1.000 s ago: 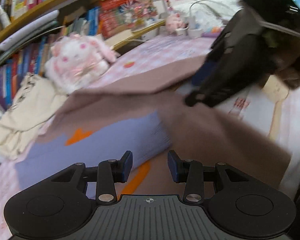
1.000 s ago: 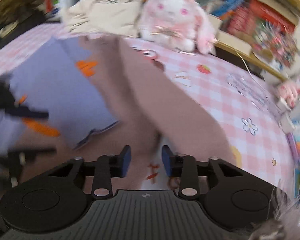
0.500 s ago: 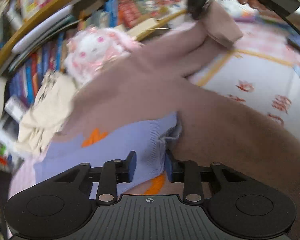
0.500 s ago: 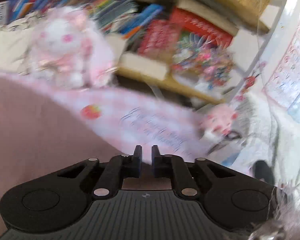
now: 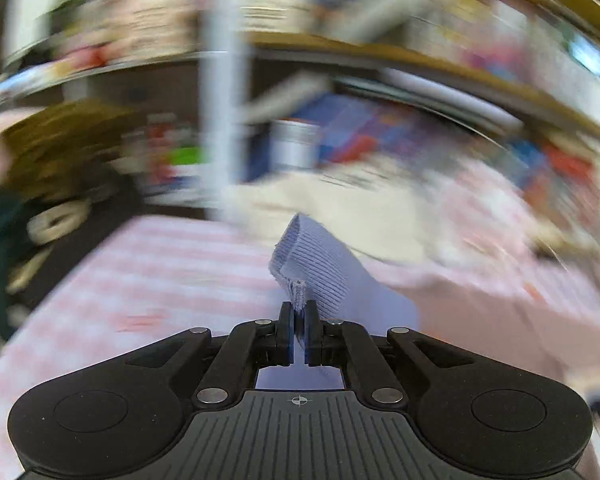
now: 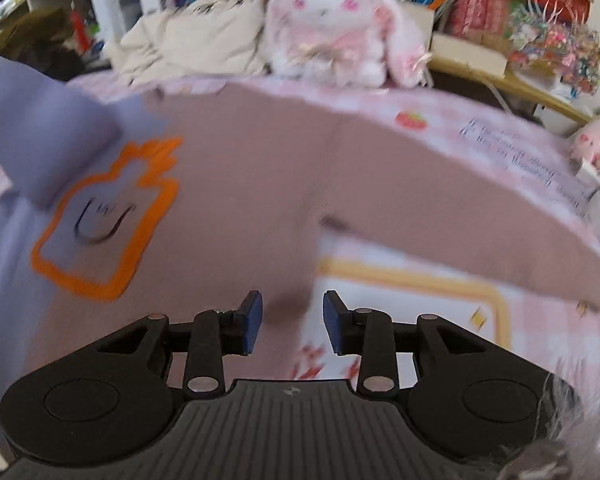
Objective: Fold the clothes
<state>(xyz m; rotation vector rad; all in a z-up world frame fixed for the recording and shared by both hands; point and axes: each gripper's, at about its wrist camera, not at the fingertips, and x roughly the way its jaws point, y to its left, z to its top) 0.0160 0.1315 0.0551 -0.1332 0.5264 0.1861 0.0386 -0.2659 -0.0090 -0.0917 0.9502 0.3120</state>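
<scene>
In the left wrist view, the left gripper [image 5: 299, 312] is clamped on the ribbed hem of the lavender knit garment [image 5: 324, 272], lifting it above the pink checked surface [image 5: 172, 264]. In the right wrist view, the right gripper [image 6: 293, 318] has just been opening, its jaws narrowly apart with nothing between them, above the mauve-brown cloth [image 6: 260, 168] spread on the surface before a white-and-pink plush rabbit [image 6: 336, 28]; the lavender garment, with an orange outline print [image 6: 108, 220], lies at left, 1 corner raised.

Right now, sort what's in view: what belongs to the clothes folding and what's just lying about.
Part of the job:
- sweater, mauve and lavender
- lavender cuff, pinched in the left tool
- right tool, open above the sweater

Just lying about:
- plush rabbit
- cream cloth heap
- books
- checked tablecloth
</scene>
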